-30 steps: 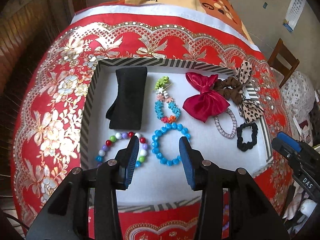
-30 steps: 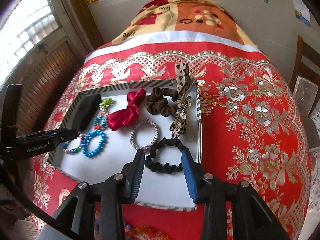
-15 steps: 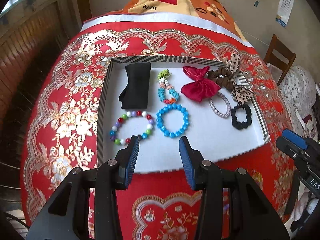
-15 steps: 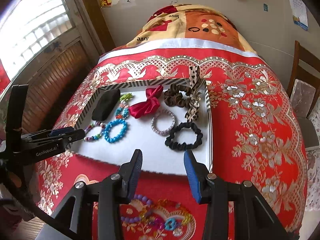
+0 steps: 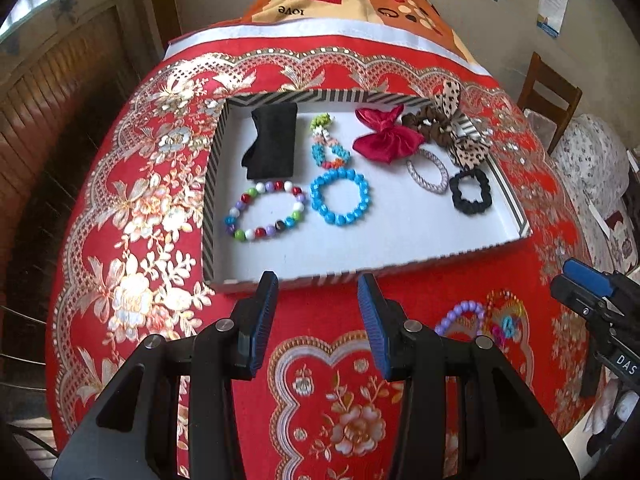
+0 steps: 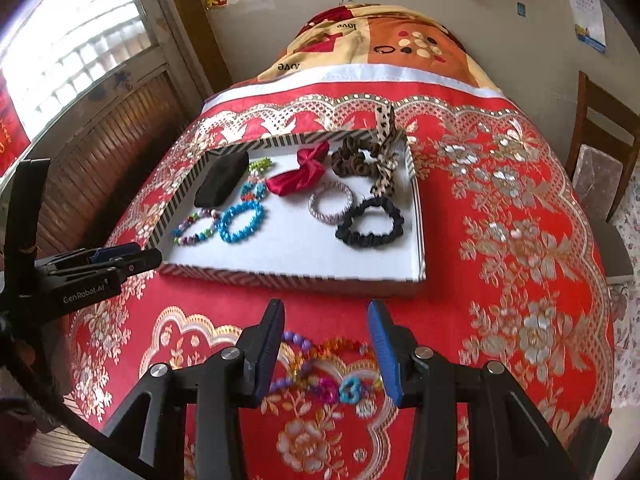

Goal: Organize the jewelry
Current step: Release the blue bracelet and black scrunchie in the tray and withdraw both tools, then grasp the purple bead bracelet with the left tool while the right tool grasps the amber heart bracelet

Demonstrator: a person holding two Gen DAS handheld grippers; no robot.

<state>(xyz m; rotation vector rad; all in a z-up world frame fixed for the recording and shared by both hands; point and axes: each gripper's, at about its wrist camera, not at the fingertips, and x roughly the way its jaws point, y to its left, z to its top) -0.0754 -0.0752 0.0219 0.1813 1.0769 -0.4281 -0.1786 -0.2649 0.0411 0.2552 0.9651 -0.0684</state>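
A: Bracelets (image 6: 320, 364), a loose tangle on the red cloth (image 6: 520, 240), lie between the right gripper's (image 6: 326, 344) spread, empty jaws.

B: So this looks like the pick-up step. The next move calls for a descent and a pinch on one strand only.

A: The left gripper (image 5: 318, 312) also gapes, holding nothing, just short of the tray (image 5: 400, 270).

B: Smooth purple beads, glossy bright charms; beyond, in the striped tray, round bead loops, a satin bow (image 6: 298, 176), a soft ruffled scrunchie (image 6: 370, 222).

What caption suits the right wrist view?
Open right gripper hovers over loose bead bracelets before the striped tray.
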